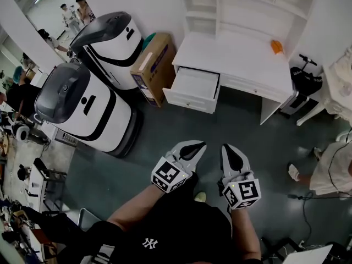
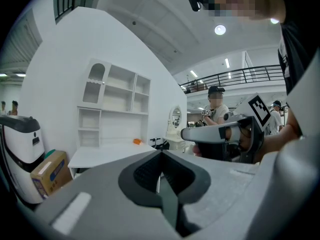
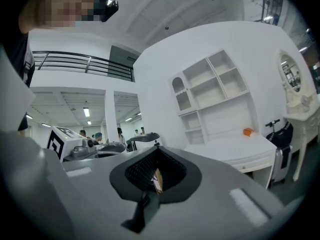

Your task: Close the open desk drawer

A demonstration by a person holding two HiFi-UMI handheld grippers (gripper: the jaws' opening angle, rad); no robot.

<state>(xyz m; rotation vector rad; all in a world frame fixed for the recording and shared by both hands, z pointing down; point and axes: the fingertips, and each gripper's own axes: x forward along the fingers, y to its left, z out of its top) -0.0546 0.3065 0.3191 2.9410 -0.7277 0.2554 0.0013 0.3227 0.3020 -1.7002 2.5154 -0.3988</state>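
The white desk (image 1: 236,59) with a shelf hutch stands against the far wall. Its left drawer (image 1: 193,86) is pulled out toward me and looks bare inside. Both grippers hang close to my body, well short of the desk. My left gripper (image 1: 197,146) is shut with nothing in it, and so is my right gripper (image 1: 227,149) beside it. In the left gripper view the jaws (image 2: 161,170) meet in front of the desk (image 2: 107,154). The right gripper view has the shut jaws (image 3: 156,176) low, with the desk (image 3: 240,149) to the right.
Two large white-and-grey machines (image 1: 82,106) (image 1: 113,40) and a cardboard box (image 1: 154,65) stand left of the desk. An orange object (image 1: 276,47) lies on the desktop. A black bag (image 1: 305,81) and a person (image 1: 333,166) are at the right.
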